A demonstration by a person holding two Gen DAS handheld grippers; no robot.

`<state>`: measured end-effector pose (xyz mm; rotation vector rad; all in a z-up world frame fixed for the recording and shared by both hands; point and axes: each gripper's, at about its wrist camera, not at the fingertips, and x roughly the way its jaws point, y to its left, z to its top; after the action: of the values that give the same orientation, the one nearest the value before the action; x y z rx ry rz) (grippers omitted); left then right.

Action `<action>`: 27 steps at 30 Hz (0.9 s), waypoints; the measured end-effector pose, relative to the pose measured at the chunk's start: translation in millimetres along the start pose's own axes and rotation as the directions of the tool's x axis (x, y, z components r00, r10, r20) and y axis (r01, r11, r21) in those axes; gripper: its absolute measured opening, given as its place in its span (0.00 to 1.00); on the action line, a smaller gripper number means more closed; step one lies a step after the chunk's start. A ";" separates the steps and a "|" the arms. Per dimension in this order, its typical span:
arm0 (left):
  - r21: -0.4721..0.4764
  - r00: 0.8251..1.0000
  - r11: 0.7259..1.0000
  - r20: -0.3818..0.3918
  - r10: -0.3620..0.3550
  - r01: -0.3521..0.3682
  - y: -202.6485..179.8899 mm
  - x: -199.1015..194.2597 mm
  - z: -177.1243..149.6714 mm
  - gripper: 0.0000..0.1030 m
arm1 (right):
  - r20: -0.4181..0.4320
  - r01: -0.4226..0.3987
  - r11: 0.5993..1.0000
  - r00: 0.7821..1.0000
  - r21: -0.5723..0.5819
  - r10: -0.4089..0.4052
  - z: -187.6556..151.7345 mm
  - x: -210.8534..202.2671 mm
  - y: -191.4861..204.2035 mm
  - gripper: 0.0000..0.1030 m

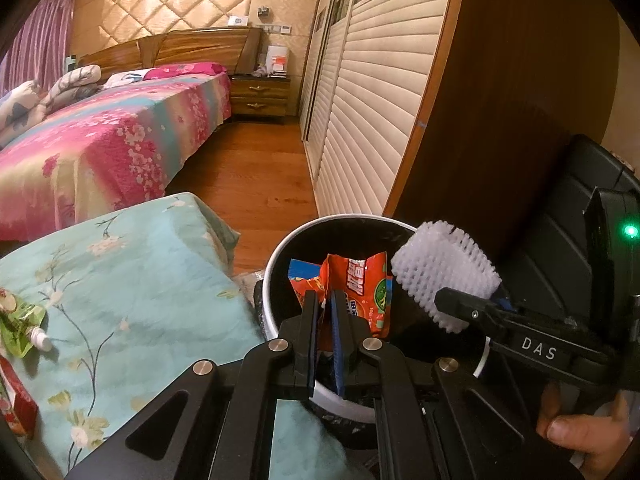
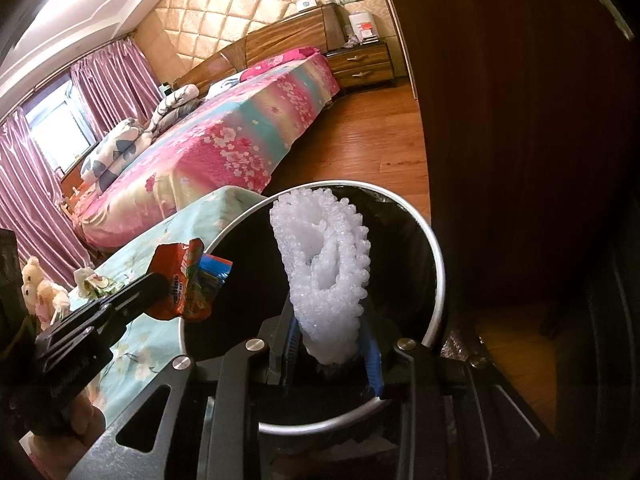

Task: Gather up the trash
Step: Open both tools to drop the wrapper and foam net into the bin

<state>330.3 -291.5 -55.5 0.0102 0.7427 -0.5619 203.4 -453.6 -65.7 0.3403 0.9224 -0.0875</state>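
Left gripper (image 1: 326, 312) jaws clamp the crinkled red snack wrapper (image 1: 360, 280), right gripper (image 2: 330, 344) jaws clamp white foam netting (image 2: 324, 276), both over the round white-rimmed bin (image 1: 276, 264); release at twelve o'clock, well inside the rim.

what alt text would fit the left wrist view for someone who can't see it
The left tool holds a red snack wrapper over a round white bin, beside the right tool gripping white foam netting. A green pouch lies on the floral cloth at left.
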 end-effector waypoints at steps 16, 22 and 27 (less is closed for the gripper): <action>-0.061 1.000 0.998 0.022 0.011 -0.010 15.5 -26.3 -22.3 0.46 | 0.036 -0.021 0.999 0.999 0.044 0.019 -5.1 -18.3 -7.1 0.68; -0.098 0.999 0.995 0.026 0.034 -0.031 31.8 -63.1 -49.7 0.51 | 0.068 -0.065 0.997 0.996 0.033 0.063 -15.8 -31.7 12.7 0.79; -0.133 0.998 0.990 0.033 0.055 -0.051 46.5 -98.5 -72.3 0.52 | 0.076 -0.111 0.994 0.991 0.018 0.109 -30.0 -41.5 34.6 0.83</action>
<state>248.2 -189.9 -54.5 -0.1026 0.7410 -0.4604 162.9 -414.2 -40.7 0.4053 0.8272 -0.0092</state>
